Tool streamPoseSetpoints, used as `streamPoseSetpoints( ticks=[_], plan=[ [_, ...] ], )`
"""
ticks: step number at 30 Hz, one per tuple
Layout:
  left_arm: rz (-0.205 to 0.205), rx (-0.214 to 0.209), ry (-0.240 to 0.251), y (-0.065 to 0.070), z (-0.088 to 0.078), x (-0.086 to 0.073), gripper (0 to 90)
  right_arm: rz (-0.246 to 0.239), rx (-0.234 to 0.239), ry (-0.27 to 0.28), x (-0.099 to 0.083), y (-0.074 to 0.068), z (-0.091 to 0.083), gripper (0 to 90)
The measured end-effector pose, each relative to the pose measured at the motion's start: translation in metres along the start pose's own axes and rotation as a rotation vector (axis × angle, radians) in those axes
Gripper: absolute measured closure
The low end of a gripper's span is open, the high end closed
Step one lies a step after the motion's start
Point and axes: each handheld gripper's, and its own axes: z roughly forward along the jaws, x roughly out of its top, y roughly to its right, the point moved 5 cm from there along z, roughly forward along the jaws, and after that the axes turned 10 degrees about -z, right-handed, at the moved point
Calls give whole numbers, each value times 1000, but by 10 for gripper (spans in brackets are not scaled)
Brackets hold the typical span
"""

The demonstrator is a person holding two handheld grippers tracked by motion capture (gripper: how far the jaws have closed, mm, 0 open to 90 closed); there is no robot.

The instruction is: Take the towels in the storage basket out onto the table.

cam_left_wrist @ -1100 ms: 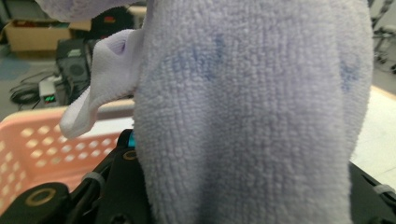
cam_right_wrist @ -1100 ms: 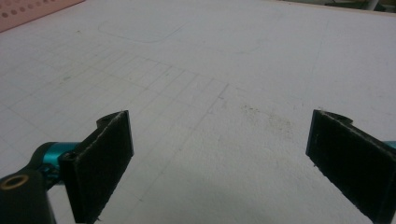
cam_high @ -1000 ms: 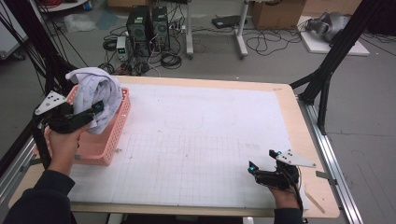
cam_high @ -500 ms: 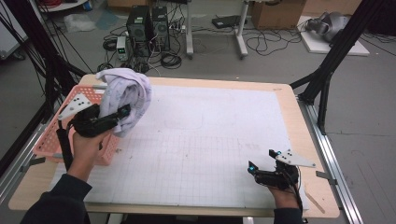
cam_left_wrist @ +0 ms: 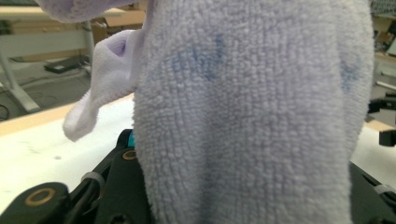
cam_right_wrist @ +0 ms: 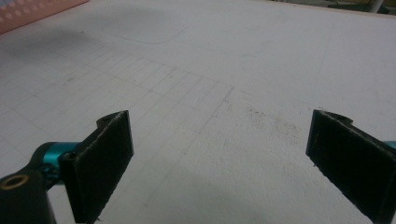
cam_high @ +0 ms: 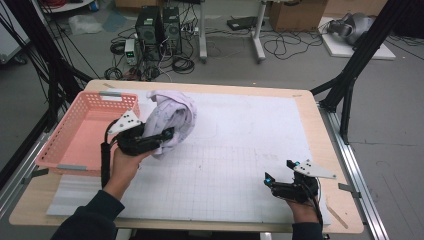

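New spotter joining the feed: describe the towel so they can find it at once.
Start at the pink basket on the table's left. Just right of its rim, the left gripper holds a bunched towel above the white mat. It is pale lilac terry, the one soft thing there.

High view: fixed above the near edge, facing forward and down over the whole white gridded surface [cam_high: 240, 150]. Left gripper view: pressed close against a pale lilac terry towel [cam_left_wrist: 252, 121]. Right gripper view: low, near, skimming that same gridded surface.
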Motion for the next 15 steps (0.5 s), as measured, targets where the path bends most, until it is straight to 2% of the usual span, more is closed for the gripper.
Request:
streamPoseSetpoints(
  ticks=[4,9,15],
  plan=[
    [15,-13,-49,8,16,-12,549,0,0,0,0,0,1,59],
    [26,-29,-136,15,37,-29,544,-4,1,-1,-1,0,2,59],
    [9,-33,-220,18,55,-53,531,-6,2,-1,0,-3,2,59]
  ],
)
